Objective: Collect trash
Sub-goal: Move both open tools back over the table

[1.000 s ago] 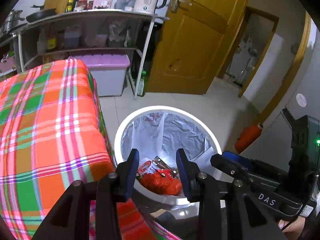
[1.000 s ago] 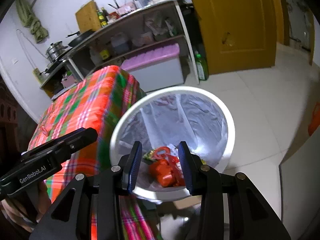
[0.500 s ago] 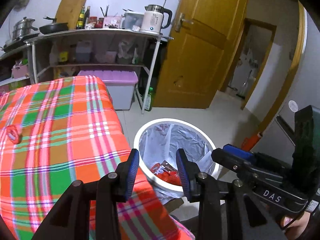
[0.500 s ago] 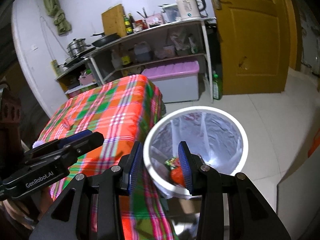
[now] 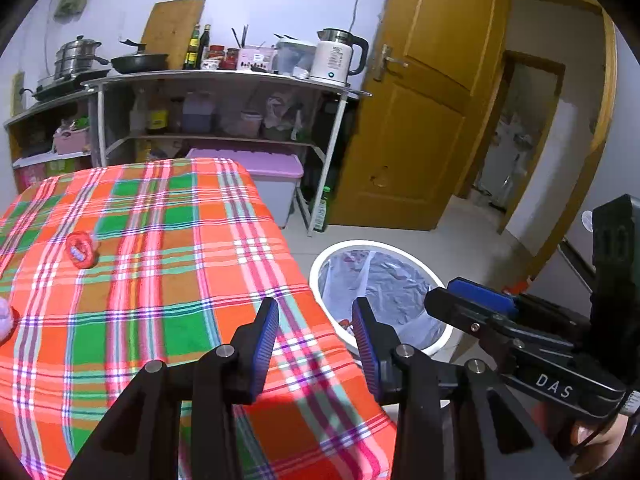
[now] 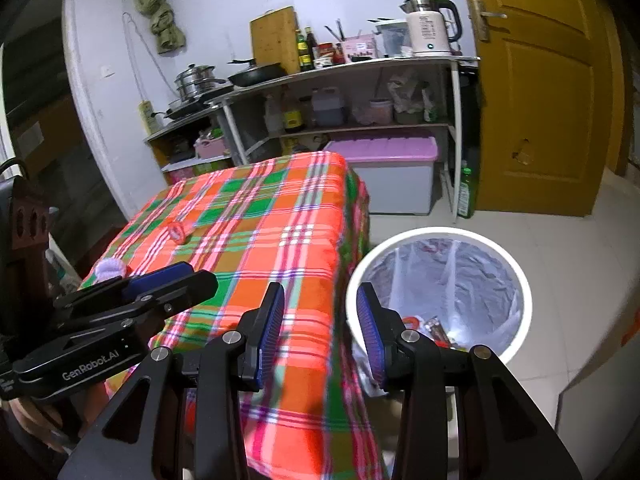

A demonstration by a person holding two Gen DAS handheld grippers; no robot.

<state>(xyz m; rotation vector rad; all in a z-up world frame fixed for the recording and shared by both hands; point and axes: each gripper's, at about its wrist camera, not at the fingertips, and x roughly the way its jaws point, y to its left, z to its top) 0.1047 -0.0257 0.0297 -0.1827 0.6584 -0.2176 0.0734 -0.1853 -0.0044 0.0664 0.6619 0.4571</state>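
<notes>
A table with a bright cloth of orange, green and pink squares (image 5: pixel 160 280) fills the near side of the room. On the cloth lies a small red crumpled wrapper (image 5: pixel 82 250), far over on the left side in the left camera's view, well apart from both tools. At the very left edge of the cloth sits a pale purple fuzzy lump (image 6: pixel 109 269); it is cut off in one view and I cannot tell what it is.

Just beside the table, on the pale tiled floor, stands a round white trash bin with a grey plastic liner (image 6: pixel 516 280). Down in the bottom of it lie some red scraps and wrappers (image 6: pixel 434 330).

The left gripper (image 5: pixel 316 340) is held above the near edge of the cloth. Its two blue pads stand about half apart and nothing is between them. The right gripper (image 6: pixel 320 330) is held over the table's corner next to the bin. Its blue pads are about half apart too, and they hold nothing. A bit of the person's hand (image 5: pixel 600 436) shows under the right tool.

Behind the table is a metal kitchen shelf (image 5: pixel 224 80) with a white electric kettle (image 5: pixel 336 60), a black frying pan (image 5: pixel 140 62), bottles and jars. Under it sits a grey storage box with a purple lid (image 6: pixel 392 172). To the right is a yellow-brown wooden door (image 5: pixel 420 120).
</notes>
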